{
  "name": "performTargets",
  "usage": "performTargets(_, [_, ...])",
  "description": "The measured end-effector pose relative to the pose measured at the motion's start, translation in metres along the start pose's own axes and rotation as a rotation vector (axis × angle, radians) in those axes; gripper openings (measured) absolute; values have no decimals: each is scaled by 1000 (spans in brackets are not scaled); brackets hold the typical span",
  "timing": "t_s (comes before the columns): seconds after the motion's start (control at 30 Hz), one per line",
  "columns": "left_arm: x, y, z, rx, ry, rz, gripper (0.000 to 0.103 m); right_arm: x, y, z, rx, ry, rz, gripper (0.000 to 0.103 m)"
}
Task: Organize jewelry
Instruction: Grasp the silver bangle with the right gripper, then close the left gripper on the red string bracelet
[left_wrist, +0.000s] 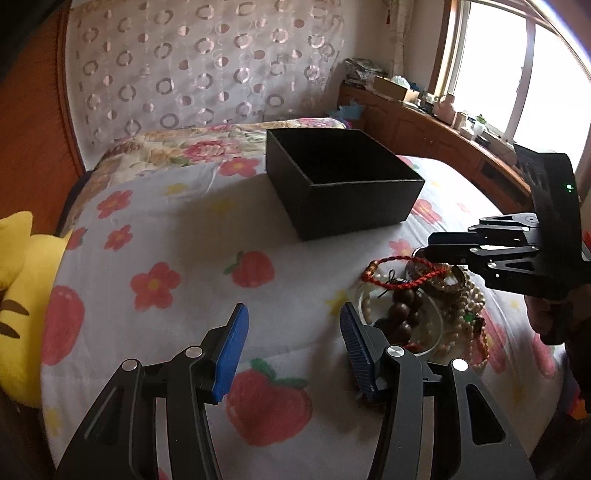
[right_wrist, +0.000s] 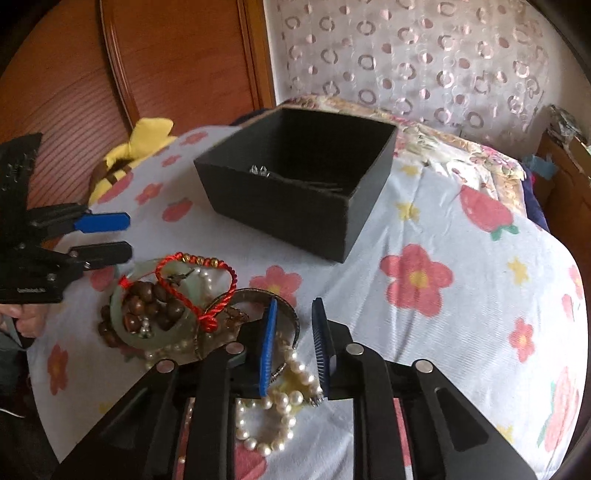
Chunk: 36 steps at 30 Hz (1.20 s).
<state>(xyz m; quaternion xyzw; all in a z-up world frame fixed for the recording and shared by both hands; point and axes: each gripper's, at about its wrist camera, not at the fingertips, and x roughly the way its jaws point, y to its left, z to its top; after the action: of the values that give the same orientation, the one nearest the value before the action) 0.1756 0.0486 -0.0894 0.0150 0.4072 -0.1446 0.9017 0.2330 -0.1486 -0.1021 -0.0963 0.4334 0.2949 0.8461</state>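
Observation:
A black open box (left_wrist: 343, 181) stands on the flowered bedspread; in the right wrist view (right_wrist: 295, 184) a small silver piece (right_wrist: 258, 170) lies inside it. A heap of jewelry lies in front of it: a red cord bracelet (right_wrist: 207, 291), brown wooden beads (right_wrist: 147, 306), a green jade bangle (right_wrist: 162, 336), a metal bangle (right_wrist: 284, 310) and pearl strands (right_wrist: 277, 406). The heap also shows in the left wrist view (left_wrist: 424, 310). My right gripper (right_wrist: 295, 347) is open, low over the pearls and metal bangle. My left gripper (left_wrist: 291, 347) is open and empty, left of the heap.
A yellow plush toy (left_wrist: 18, 280) lies at the bed's left edge. A wooden headboard (right_wrist: 110, 74) and patterned curtain (left_wrist: 203, 66) stand behind the bed. A wooden cabinet (left_wrist: 424, 125) with clutter runs under the window at the right.

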Motion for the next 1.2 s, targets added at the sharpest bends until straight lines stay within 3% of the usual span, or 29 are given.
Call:
performTargets(0.13, [-3,6,-6,-14,2,16,49,-1,4,-1,-18,5,6,6])
performTargets(0.6, [-13,-3,-17,-16,-14,9,50,-63,-7,-28,13,-149,-53,5])
performTargets(0.8, [-15,-15,-4,2,-38,-9,50,-78,-15,-41,20,-155,-74,5])
performTargets(1.0, [-1,-24,22,18,-27,-72,50,-76,-22,-52,47,-152,-87,5])
performTargets(1.2, [32,-30,44,26,79,-161,47,-80,-28,-54,61,-174,-78,5])
